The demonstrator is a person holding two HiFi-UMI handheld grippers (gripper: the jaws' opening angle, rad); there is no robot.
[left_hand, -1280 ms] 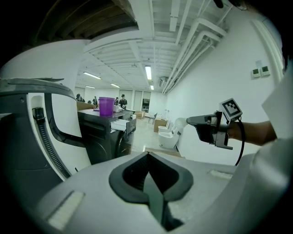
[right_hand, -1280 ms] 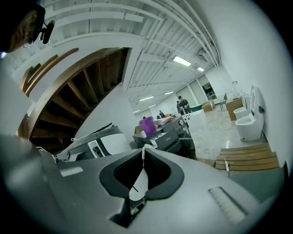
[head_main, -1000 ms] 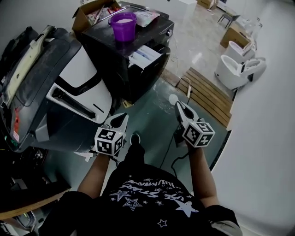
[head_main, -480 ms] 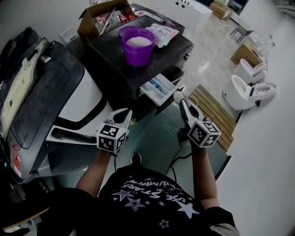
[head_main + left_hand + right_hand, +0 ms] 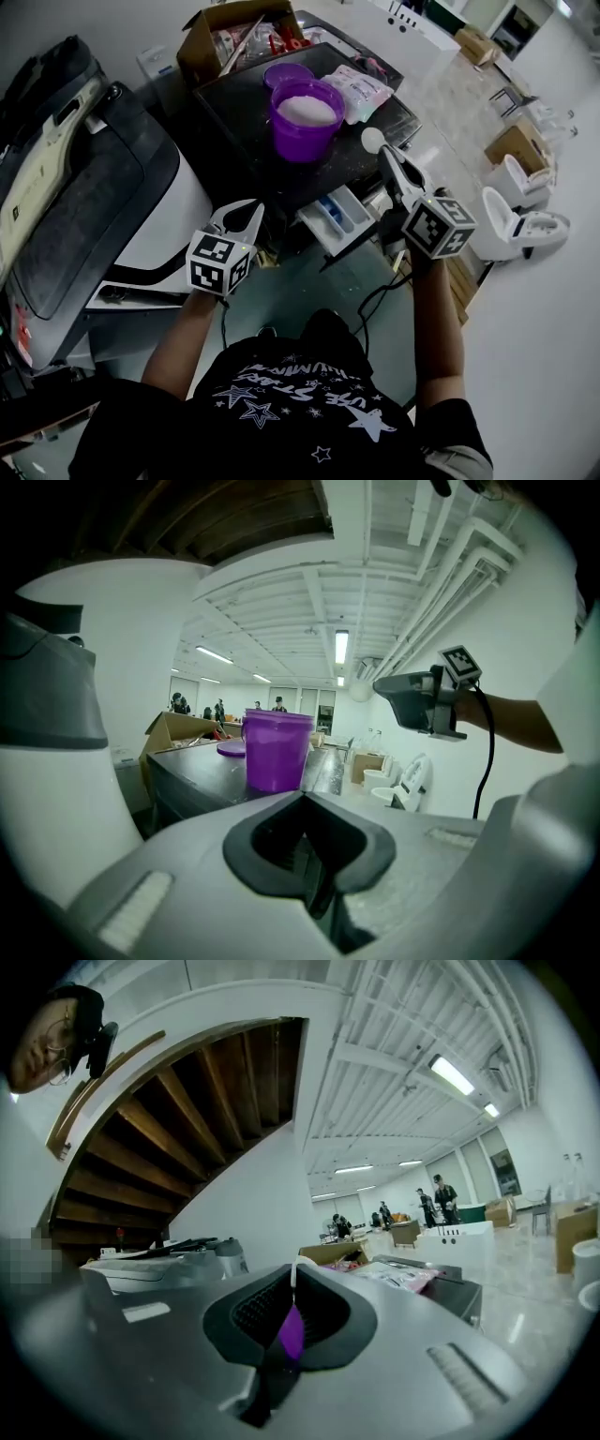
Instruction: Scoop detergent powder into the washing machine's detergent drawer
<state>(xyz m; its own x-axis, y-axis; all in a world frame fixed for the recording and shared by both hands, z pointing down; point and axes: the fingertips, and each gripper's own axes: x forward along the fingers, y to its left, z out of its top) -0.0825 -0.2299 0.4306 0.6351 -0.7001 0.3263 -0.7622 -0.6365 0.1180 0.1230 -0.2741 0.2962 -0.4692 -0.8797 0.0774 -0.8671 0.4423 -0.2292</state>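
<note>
Our right gripper (image 5: 394,173) clamped on white-bowled plastic scoop (image 5: 373,140), beside purple plastic bucket of white powder (image 5: 307,112); below it, open pale detergent drawer (image 5: 337,214). Left gripper (image 5: 242,217) jaws together, empty. We should dip scoop shallow, lift level.

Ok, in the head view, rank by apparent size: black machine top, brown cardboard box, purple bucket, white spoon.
1. Black washing machine top.
2. Open brown cardboard box.
3. Purple plastic bucket of white powder, not far behind the box.
4. White round-bowled spoon, smallest though nearest the camera.
</note>
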